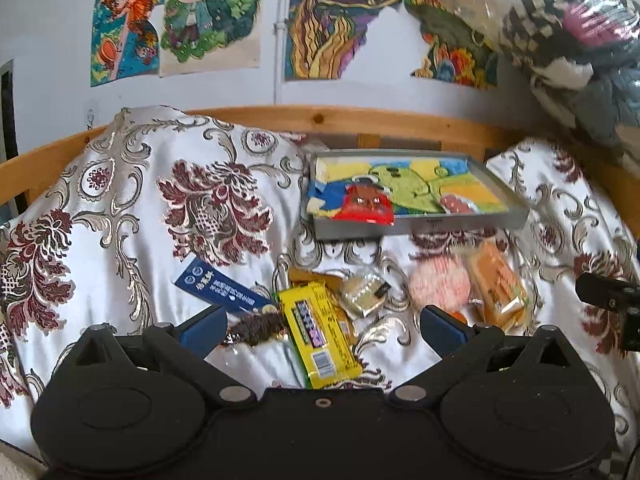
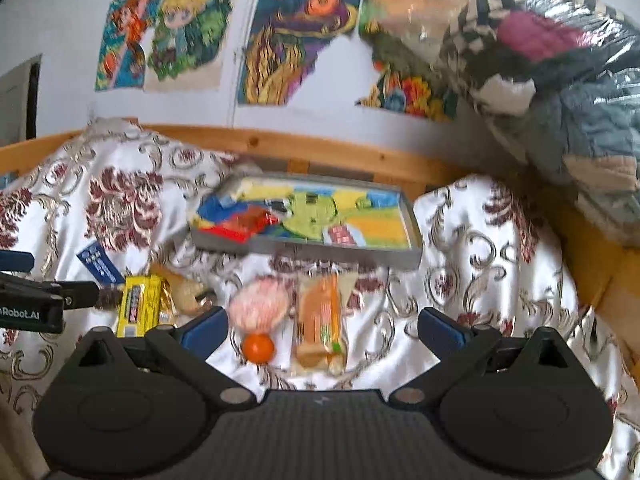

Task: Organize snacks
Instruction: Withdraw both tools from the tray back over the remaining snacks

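Observation:
Snacks lie on a patterned bedspread (image 1: 120, 208). My left gripper (image 1: 324, 326) is open over a yellow snack bar (image 1: 316, 332), with a blue packet (image 1: 220, 288) and a pale wrapped snack (image 1: 364, 290) close by. My right gripper (image 2: 322, 328) is open above a pink round snack (image 2: 260, 302), a small orange ball (image 2: 258, 348) and an orange wrapped cake (image 2: 320, 320). A grey tray (image 1: 424, 226) with a colourful lining sits further back and holds a red packet (image 1: 368, 204). The same grey tray (image 2: 332, 250) shows ahead in the right wrist view.
A wooden bed rail (image 1: 360, 120) runs behind the tray, below a wall with colourful posters (image 1: 212, 12). A clear bag of clothes (image 1: 580, 48) is piled at the right. The left gripper's body (image 2: 36, 300) shows at the left edge of the right wrist view.

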Demonstrator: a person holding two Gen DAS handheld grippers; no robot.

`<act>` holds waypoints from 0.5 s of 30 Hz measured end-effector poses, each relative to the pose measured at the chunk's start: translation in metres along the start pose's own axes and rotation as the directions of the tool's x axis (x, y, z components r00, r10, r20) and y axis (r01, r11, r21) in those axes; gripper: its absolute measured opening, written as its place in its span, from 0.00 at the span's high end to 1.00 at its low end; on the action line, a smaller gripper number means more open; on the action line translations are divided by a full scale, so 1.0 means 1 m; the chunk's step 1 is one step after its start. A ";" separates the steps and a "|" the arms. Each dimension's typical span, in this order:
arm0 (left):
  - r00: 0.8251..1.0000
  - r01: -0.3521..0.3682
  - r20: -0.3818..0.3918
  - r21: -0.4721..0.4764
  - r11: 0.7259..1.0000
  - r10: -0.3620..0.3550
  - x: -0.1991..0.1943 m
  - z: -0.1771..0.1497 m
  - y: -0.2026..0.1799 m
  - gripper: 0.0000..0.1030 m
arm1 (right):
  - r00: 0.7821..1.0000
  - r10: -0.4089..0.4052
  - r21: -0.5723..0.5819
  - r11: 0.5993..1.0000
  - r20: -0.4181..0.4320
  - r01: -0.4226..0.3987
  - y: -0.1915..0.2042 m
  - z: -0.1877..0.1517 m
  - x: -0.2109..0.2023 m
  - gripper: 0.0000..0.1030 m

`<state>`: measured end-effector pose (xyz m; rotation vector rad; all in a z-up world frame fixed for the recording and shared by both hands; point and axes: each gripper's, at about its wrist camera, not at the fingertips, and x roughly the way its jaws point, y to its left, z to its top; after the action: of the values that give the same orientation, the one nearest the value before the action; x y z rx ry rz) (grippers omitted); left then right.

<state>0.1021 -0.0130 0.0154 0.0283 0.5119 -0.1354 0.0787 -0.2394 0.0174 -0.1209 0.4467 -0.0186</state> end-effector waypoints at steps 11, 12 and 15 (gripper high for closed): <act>0.996 0.004 -0.086 -0.013 1.000 -0.005 0.010 -0.005 0.001 0.01 | 0.999 -0.016 -0.065 0.998 -0.052 0.012 0.012 -0.003 0.007 0.00; 0.996 0.004 -0.092 -0.015 1.000 -0.006 0.011 -0.005 0.001 0.01 | 0.998 -0.016 -0.066 0.998 -0.054 0.012 0.012 -0.003 0.007 0.00; 0.994 0.004 -0.110 -0.021 1.000 -0.007 0.014 -0.006 0.002 0.01 | 0.998 -0.015 -0.062 0.998 -0.059 0.012 0.012 -0.003 0.008 0.00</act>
<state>0.1113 -0.0121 0.0033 0.0138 0.6239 -0.1342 0.0846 -0.2283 0.0102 -0.1844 0.5063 -0.0217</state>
